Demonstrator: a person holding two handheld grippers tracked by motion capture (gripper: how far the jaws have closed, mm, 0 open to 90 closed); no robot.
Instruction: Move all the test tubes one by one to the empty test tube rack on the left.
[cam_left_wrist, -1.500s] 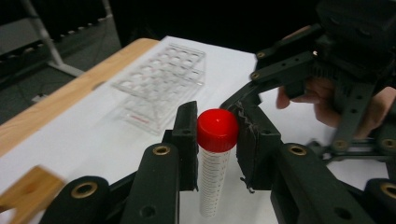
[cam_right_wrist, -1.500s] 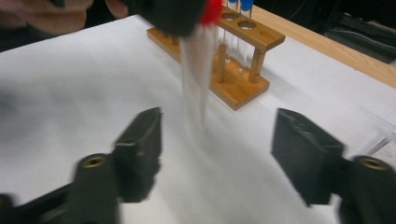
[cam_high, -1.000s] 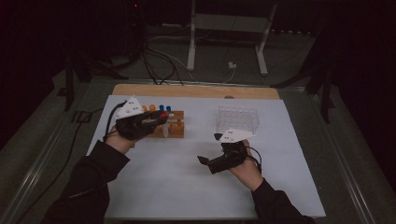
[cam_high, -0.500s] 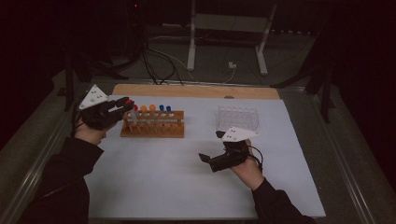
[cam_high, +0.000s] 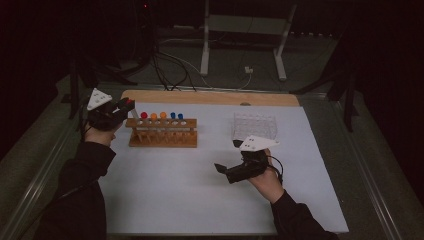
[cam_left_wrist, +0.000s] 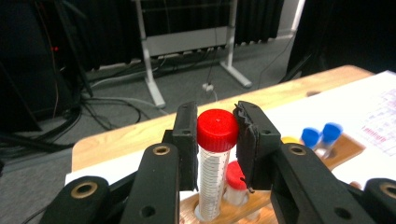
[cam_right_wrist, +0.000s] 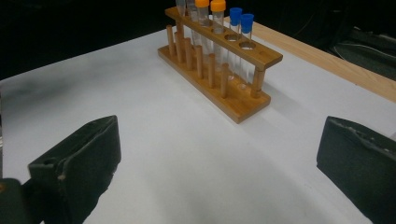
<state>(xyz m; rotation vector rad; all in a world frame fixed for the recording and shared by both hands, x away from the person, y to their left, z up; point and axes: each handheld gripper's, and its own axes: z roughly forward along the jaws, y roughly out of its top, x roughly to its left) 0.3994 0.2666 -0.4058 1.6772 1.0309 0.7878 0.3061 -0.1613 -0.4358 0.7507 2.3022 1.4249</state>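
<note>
Two hand-held grippers: left (cam_left_wrist: 216, 140) clamps red-capped tube (cam_left_wrist: 215, 158); right (cam_right_wrist: 219, 158) released; one wooden rack (cam_high: 162, 131).

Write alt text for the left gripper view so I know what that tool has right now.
The left tool is shut on the red cap of a clear, marked tube, whose lower end stands in a hole of the wooden rack. Another red-capped tube sits behind it, two blue-capped tubes farther right, and dark floor with cables beyond the table.

Clear plastic tube (cam_left_wrist: 211, 179) with glossy red cap, matt wooden rack (cam_high: 162, 131), white paper sheet (cam_high: 200, 185)
</note>
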